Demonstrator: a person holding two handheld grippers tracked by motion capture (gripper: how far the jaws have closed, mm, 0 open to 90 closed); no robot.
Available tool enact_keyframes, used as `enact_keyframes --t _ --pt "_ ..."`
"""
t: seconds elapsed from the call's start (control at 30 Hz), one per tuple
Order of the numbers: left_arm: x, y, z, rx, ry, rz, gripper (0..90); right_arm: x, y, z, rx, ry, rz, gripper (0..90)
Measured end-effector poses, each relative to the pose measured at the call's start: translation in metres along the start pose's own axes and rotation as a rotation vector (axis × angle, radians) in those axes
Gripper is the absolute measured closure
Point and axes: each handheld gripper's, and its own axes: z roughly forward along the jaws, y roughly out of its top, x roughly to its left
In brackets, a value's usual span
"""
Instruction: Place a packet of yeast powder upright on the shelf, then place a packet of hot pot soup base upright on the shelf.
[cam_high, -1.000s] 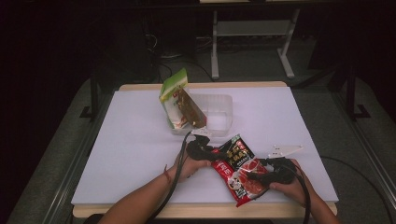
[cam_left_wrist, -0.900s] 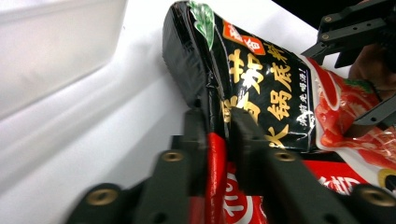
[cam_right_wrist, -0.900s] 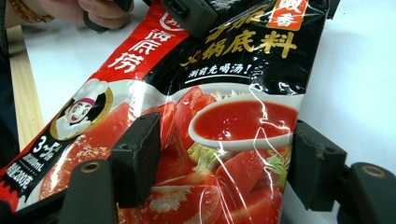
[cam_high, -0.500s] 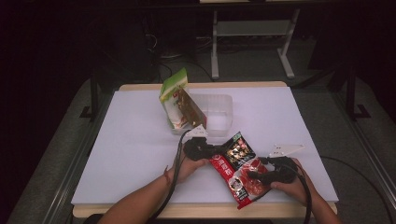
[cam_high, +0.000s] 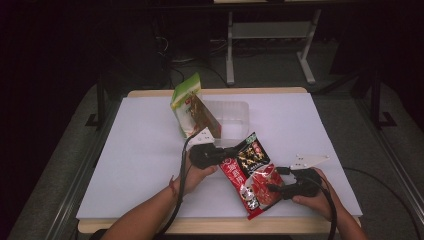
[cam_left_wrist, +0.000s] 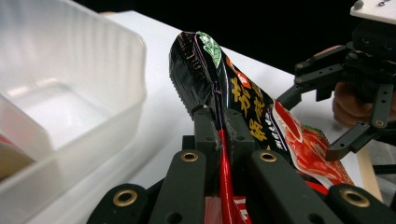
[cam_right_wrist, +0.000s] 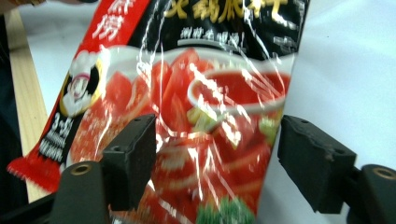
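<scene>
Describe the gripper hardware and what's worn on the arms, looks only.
Both grippers are black. The left gripper has flat rectangular pads on linkage arms with brass-coloured pivot bushings. The right gripper carries a pale three-cornered plate on top. A black cable trails from each. The forearms are bare, no sleeves or gloves.

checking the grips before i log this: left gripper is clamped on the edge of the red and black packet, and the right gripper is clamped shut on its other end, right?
Not quite. The left gripper is indeed clamped on the red and black packet, but the right gripper is open: the right gripper view shows its jaws standing wide, one in front of the packet, the other clear of its edge.
</scene>
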Motion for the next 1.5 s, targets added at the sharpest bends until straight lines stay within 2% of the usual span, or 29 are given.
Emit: enact_keyframes --t 0.03,0.1,0.23,0.3,0.43,0.6,0.83,1.3,1.37,1.5 --pt "0.000 0.001 -0.003 -0.012 0.005 -0.001 86.3 0.000 0.000 -0.001 -0.001 0.004 -0.005 31.5" --pt "-0.001 0.004 -0.008 -0.029 0.019 0.021 86.2 0.001 0.001 -0.001 0.003 0.003 -0.015 35.7" --pt "-0.005 0.010 -0.017 -0.058 0.023 0.046 86.1 0.001 0.001 -0.001 0.003 0.010 -0.035 48.6" --pt "-0.007 0.013 -0.020 -0.071 0.025 0.059 86.1 0.001 0.002 -0.001 0.003 0.006 -0.042 52.3" --pt "-0.008 0.014 -0.024 -0.086 0.019 0.054 86.0 0.003 0.004 -0.002 -0.002 -0.014 -0.057 64.2" --pt "-0.009 0.016 -0.026 -0.095 0.015 0.049 85.9 0.004 0.004 0.000 0.006 -0.025 -0.069 71.4" --pt "-0.010 0.018 -0.030 -0.110 0.017 0.052 85.9 0.007 0.005 0.003 0.001 -0.043 -0.072 74.9" --pt "-0.014 0.020 -0.034 -0.133 0.014 0.062 85.9 0.011 0.009 0.009 -0.003 -0.037 -0.077 68.6" --pt "-0.014 0.021 -0.035 -0.140 0.011 0.060 85.8 0.011 0.010 0.010 -0.005 -0.038 -0.076 70.2" --pt "-0.013 0.022 -0.035 -0.145 0.008 0.059 85.8 0.012 0.010 0.010 -0.011 -0.049 -0.087 79.7"
